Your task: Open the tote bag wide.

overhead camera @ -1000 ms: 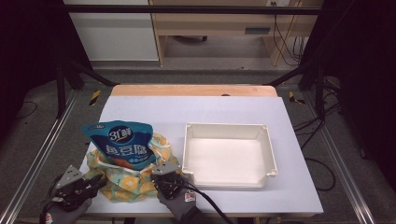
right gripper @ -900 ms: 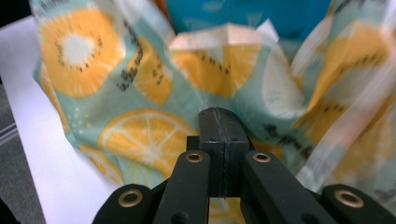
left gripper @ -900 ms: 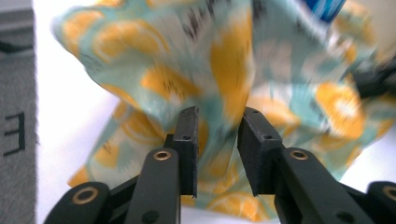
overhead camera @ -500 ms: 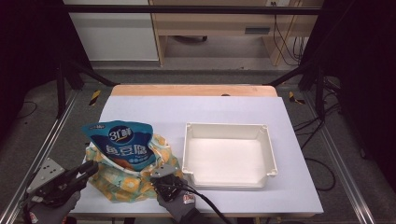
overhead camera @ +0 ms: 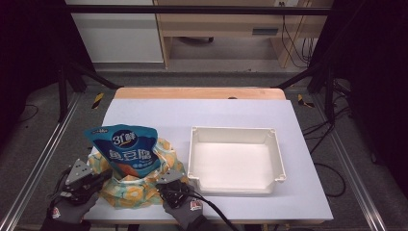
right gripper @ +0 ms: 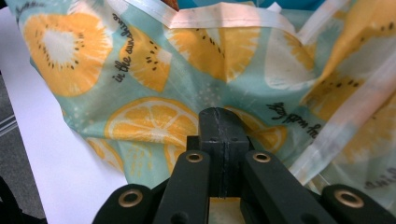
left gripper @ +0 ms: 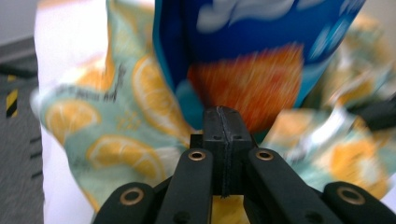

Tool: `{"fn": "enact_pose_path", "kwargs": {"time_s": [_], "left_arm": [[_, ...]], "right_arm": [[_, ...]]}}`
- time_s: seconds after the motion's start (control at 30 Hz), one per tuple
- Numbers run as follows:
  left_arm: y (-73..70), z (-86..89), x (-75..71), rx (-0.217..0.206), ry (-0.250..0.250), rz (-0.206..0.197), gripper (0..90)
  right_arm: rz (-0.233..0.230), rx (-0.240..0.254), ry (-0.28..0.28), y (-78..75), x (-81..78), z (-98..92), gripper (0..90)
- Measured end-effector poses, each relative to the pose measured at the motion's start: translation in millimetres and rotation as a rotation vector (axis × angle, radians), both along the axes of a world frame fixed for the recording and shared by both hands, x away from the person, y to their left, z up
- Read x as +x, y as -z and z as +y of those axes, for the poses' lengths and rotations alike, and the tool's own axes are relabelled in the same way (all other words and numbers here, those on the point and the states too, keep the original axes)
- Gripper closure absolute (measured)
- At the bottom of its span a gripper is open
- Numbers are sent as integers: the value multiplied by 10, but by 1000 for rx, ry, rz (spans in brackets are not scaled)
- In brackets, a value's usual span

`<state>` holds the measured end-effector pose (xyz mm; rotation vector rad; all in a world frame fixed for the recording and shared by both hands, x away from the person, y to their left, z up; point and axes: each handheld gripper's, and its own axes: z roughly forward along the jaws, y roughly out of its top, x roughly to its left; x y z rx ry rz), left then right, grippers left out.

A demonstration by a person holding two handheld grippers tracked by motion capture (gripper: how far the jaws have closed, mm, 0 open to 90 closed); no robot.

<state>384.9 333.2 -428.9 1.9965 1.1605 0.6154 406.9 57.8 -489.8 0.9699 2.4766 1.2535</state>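
Note:
A blue snack pouch [overhead camera: 126,150] stands upright inside a crumpled cloth bag printed with orange slices [overhead camera: 131,193] at the table's front left. My left gripper [overhead camera: 99,179] is at the bag's left rim; its jaws have just been closing and now pinch the cloth there. In the left gripper view the left gripper [left gripper: 223,115] shows flat together against the printed cloth [left gripper: 116,140], with the pouch [left gripper: 261,42] right behind. My right gripper [overhead camera: 167,182] is shut on the bag's right front rim. The right gripper [right gripper: 223,114] has the fruit print [right gripper: 149,121] spread before it.
A white rectangular tray [overhead camera: 235,131] sits empty to the right of the bag, close to my right hand. The pale tabletop [overhead camera: 211,113] stretches behind bag and tray to a wooden back edge. Black frame rails run along both sides.
My left gripper swung out left past the table's edge, then came back against the bag's left rim with its jaws together. The right gripper, bag and tray have stayed put.

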Motion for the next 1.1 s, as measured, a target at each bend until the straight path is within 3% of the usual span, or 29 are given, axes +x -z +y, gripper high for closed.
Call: {"fn": "enact_pose_path", "kwargs": {"time_s": [0.03,0.07,0.3,0.63,0.9,1.1], "left_arm": [[0,0,0,0,0,0,899],[79,43,10,-4,-13,28,900],[200,83,26,11,-19,68,899],[335,25,97,86,-3,134,895],[389,15,131,93,21,168,847],[396,27,135,64,25,166,812]], "right_arm": [[0,0,0,0,0,0,900],[2,5,1,2,2,-6,900],[-2,4,0,3,-3,-18,900],[0,4,5,4,-13,-51,900],[5,8,5,2,-16,-56,888],[-2,32,-1,-35,-27,-78,881]]}}
